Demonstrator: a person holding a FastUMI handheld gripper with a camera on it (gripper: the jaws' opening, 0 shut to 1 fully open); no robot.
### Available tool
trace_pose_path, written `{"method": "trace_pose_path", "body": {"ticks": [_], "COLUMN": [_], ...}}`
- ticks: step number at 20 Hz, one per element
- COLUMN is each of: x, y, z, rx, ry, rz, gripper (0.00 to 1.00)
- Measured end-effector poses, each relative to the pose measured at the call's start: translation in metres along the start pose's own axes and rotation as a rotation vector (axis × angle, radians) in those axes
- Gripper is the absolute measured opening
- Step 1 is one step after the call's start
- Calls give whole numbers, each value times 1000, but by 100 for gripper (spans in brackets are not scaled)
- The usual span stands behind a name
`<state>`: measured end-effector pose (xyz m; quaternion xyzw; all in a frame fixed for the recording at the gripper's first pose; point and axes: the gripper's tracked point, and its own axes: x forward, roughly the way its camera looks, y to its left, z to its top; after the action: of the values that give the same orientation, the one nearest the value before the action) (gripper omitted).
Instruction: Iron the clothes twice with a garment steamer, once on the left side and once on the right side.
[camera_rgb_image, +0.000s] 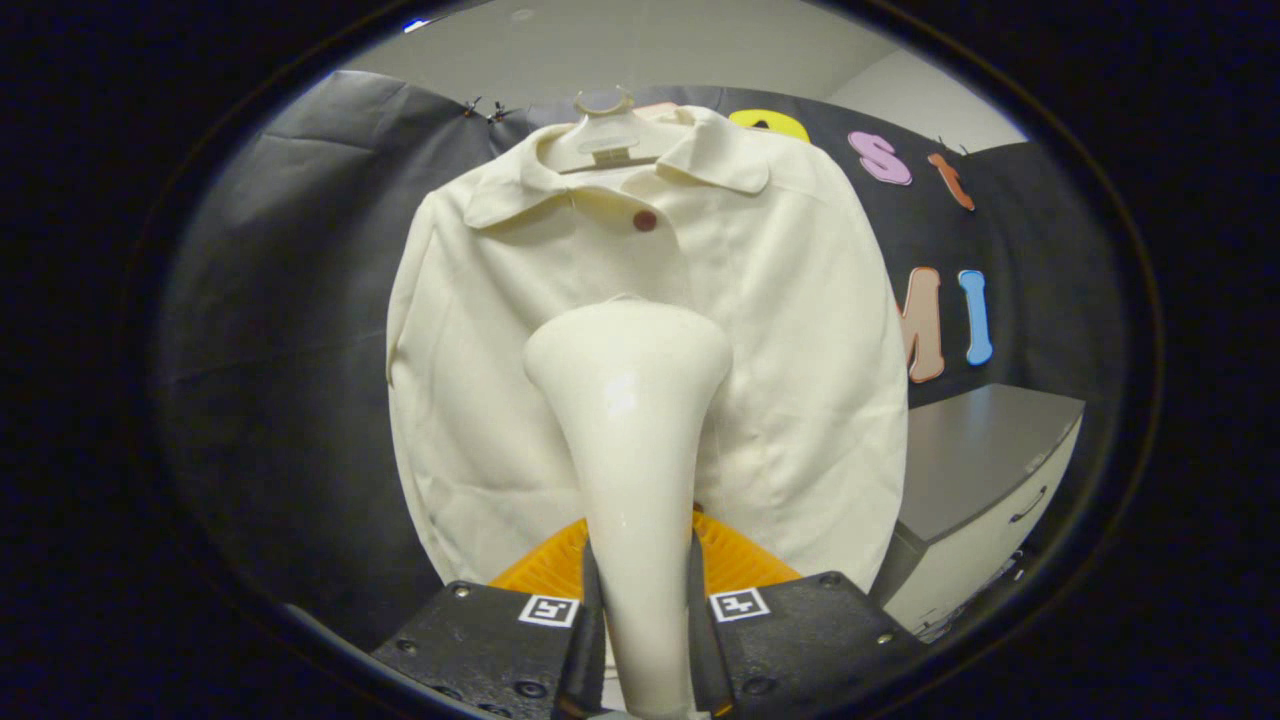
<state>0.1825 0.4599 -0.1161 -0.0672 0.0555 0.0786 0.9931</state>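
We've got the hand-held gripper (640, 610) clamped on the smooth, rigid cream plastic steamer head's (628, 400) slippery neck, facing the soft, light cream collared jacket (800, 350).

Camera on claw (640, 600), facing forward, level, close to hanging garment (650, 350).

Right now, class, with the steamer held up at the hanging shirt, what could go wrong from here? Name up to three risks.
1. The hand-held gripper clamps only the narrow handle of the steamer; it could twist or slip during a stroke.
2. The shirt hangs loosely from a hanger, so pushing may swing it rather than smooth it.
3. The steamer head sits mid-shirt, so a pass may miss the left or right side.
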Motion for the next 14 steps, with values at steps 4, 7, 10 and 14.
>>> {"method": "trace_pose_path", "body": {"ticks": [4, 7, 10, 14], "x": [5, 5, 3, 1], "y": [-8, -9, -8, -6], "z": [-40, -69, -99, -132], "rx": [-42, -72, -101, -125], "ry": [65, 114, 166, 230], "rz": [-19, -12, -3, 12], "gripper": [33, 34, 34, 34]}}
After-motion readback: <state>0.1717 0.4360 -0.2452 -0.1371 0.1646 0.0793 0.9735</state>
